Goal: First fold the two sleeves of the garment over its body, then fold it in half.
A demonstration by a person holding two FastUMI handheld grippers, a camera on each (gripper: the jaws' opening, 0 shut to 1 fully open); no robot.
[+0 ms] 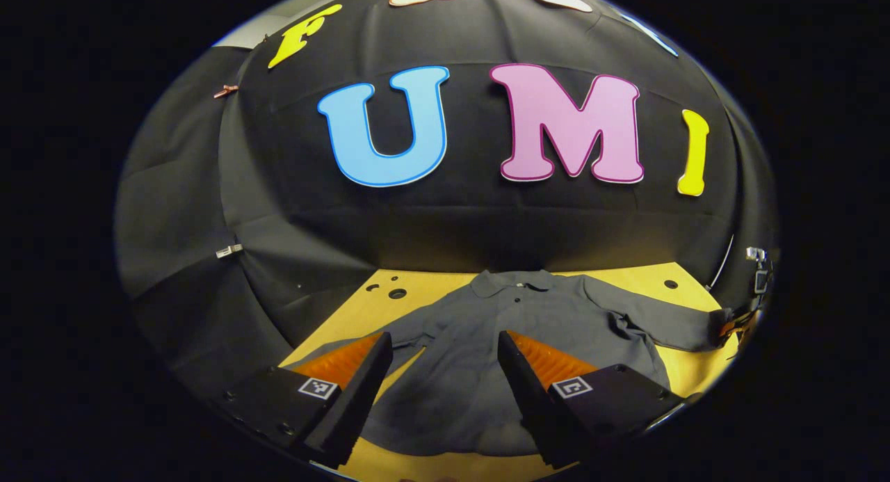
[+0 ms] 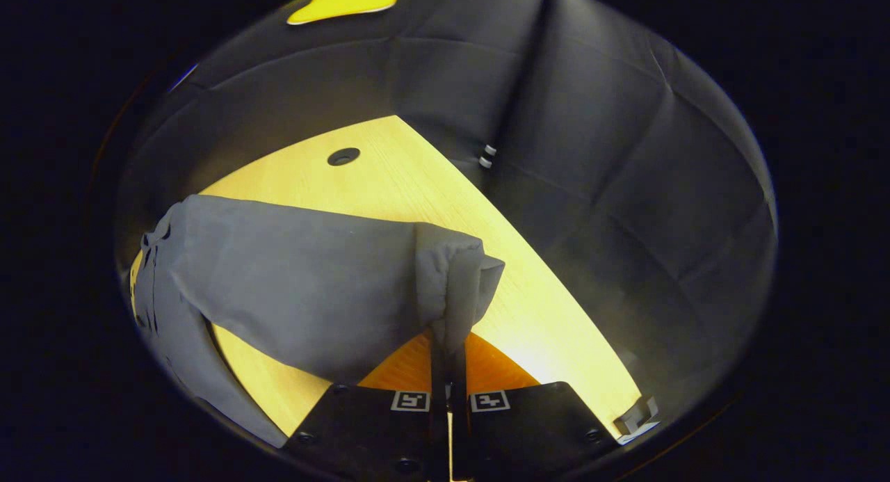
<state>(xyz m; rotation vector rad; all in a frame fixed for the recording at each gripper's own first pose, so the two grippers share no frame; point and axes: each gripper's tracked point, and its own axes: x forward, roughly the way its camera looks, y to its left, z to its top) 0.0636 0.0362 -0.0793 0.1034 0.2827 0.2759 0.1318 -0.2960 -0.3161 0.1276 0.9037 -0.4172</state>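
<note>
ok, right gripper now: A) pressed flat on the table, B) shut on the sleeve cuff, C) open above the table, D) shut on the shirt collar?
B: in the right gripper view the right gripper has its fingers closed together with the sleeve cuff pinched between them, above the table.
</note>
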